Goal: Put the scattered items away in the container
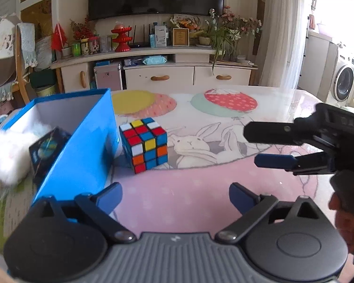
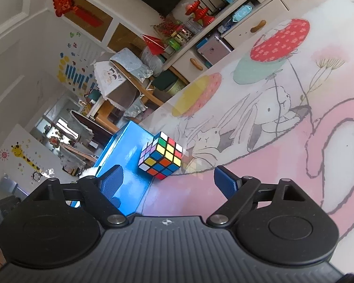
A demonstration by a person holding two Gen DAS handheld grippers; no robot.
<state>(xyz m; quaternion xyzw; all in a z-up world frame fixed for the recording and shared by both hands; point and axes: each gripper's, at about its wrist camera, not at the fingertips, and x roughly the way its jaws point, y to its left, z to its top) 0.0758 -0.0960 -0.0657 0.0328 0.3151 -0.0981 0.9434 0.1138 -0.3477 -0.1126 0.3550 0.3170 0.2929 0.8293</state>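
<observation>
A Rubik's cube (image 1: 144,144) stands on the table next to the right wall of a blue box (image 1: 82,146). The box holds a dark card box (image 1: 48,149) and a white fluffy toy (image 1: 6,158) that hangs over its near rim. My left gripper (image 1: 174,197) is open and empty, a short way in front of the cube. My right gripper (image 1: 251,145) shows at the right of the left wrist view, open, pointing left at the cube. In the right wrist view the right gripper (image 2: 168,182) is open and empty, with the cube (image 2: 162,158) and the blue box (image 2: 127,162) just ahead.
The table (image 1: 200,188) has a pink cloth with rabbits and balloons. A white TV cabinet (image 1: 153,70) with clutter stands behind it. A wooden chair (image 1: 18,70) is at the far left. A washing machine (image 1: 344,80) is at the far right.
</observation>
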